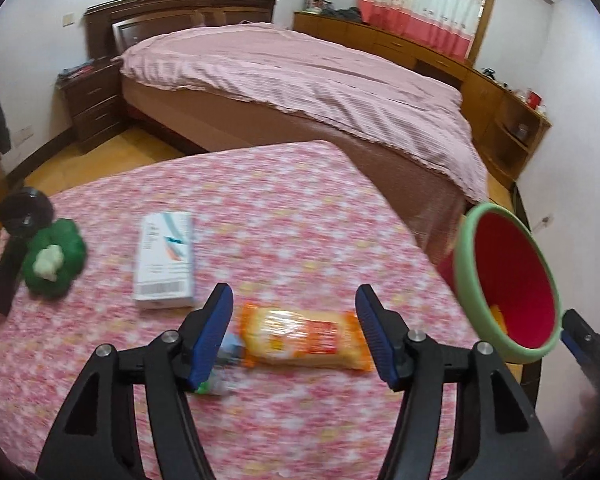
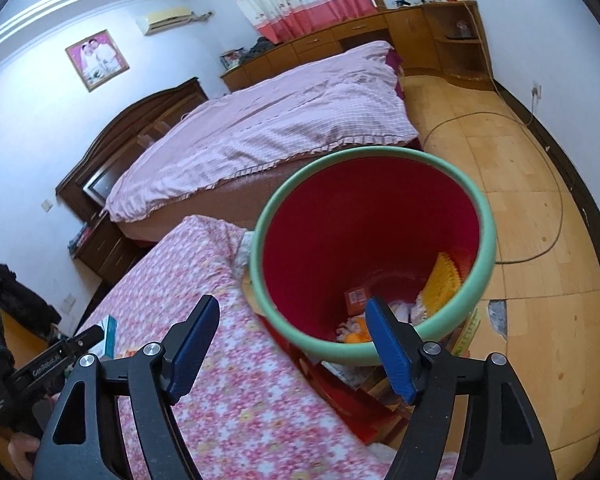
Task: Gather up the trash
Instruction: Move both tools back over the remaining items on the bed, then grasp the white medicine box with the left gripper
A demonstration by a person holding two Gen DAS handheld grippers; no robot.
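Currently logged: my left gripper [image 1: 296,334], wide open and empty, straddles the orange snack wrapper [image 1: 304,338], whose long axis runs finger to finger. Right gripper [image 2: 290,344] open, empty, facing the bin [image 2: 488,248].

Your left gripper [image 1: 296,332] and right gripper [image 2: 290,346] look alike: black triangular arms with cut-out slots, round silver screws at the pivots, and ribbed blue pads [image 1: 212,334]. White "GenRobot.AI" lettering marks the left gripper's black body. Bare fingers [image 2: 20,454] show at its base.
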